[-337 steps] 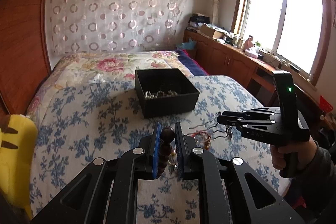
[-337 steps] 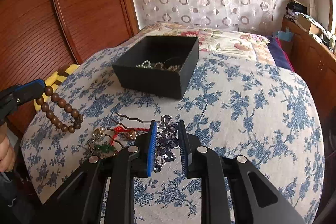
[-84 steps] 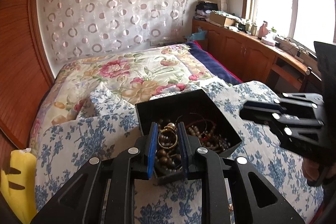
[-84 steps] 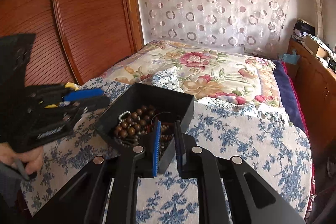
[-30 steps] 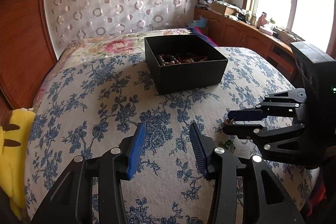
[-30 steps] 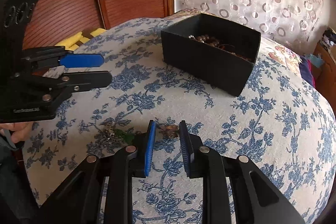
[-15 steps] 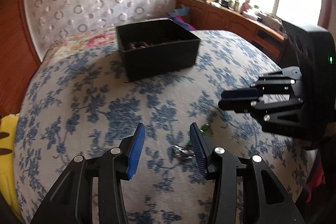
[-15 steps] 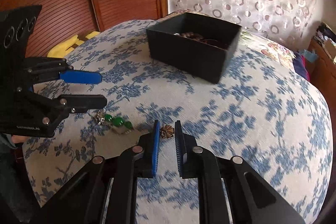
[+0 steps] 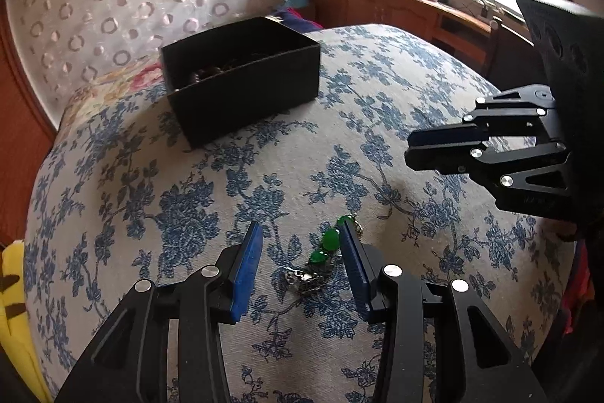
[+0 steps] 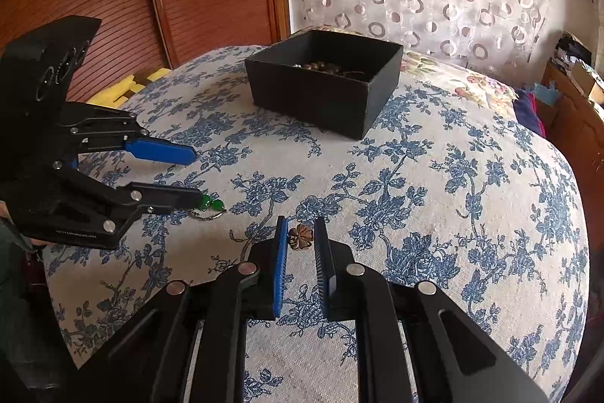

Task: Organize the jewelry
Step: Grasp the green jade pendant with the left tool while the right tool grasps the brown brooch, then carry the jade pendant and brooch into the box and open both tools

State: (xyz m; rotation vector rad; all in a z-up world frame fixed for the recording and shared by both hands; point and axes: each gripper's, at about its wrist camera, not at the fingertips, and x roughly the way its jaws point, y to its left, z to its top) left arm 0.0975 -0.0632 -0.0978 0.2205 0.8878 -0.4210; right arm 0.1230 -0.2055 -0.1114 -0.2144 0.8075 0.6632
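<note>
Green beads on a short chain, a small pendant (image 9: 321, 257) with a silvery clasp at its near end, lie on the flowered bedspread (image 9: 264, 176) between the fingers of the left gripper (image 9: 300, 244). That gripper stands open, its blue pads well apart and touching nothing. The pendant sits off-centre: it runs lengthwise away from the camera, close along the inner face of the right-hand finger, with a wide gap to the other. Closing squarely would, I judge, need a small shift toward that side first; its long axis already lies along the fingers, so the pads would meet it across its narrow width.

The right gripper (image 10: 301, 233) is nearly closed around a small brown flower-shaped piece (image 10: 301, 237), which sits between the fingertips; whether the pads actually press it I cannot tell, though the gap looks about its width.

Both pieces lie well short of the black box (image 10: 324, 82), which stands farther up the bed and already holds brown beads.
</note>
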